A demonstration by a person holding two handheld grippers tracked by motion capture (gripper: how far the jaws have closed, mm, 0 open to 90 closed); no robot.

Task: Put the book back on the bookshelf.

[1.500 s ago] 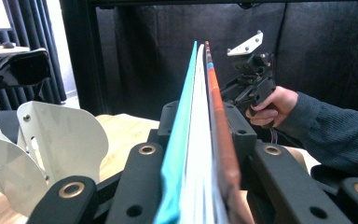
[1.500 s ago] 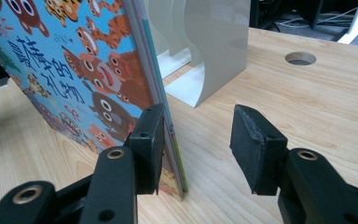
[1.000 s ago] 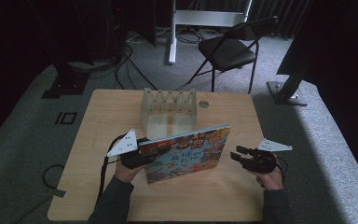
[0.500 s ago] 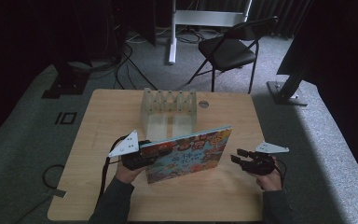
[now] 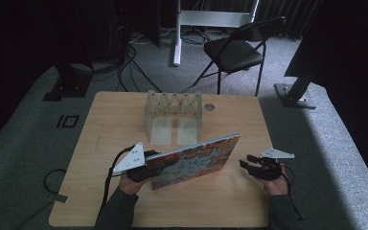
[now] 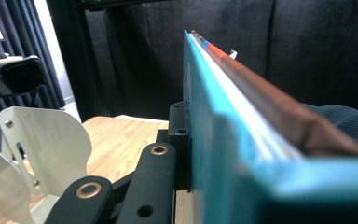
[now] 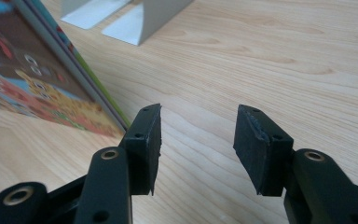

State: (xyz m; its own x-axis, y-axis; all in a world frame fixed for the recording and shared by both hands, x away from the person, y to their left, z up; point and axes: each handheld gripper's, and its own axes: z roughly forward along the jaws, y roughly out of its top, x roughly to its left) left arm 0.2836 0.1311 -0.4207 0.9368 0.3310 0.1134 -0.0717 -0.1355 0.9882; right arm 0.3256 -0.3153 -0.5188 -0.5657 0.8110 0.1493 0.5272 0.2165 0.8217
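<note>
I had the picture book (image 5: 196, 160) clamped by its left end in my left gripper (image 5: 149, 165), jaws closed on the cover and pages. In the left gripper view the book's teal edge (image 6: 205, 154) ran straight away from the camera, pressed against the one black jaw I could see. The book stood on its long edge on the wooden table (image 5: 105, 129), tilted, long axis running left to right across my side of the table, its right end rising.

My right gripper (image 5: 254, 165) was empty, jaws spread wide, hovering low over the table just beside the book's right end but not touching it. In the right gripper view the book's lower corner (image 7: 116, 122) sat just left of the left jaw, outside the gap.

The clear slotted rack (image 5: 173, 112) stood behind the book, toward the far side, well apart from both grippers.

My read: the right gripper was the free one and nearest the loose end; to take it, it needed to shift left so the edge fell between the jaws.
</note>
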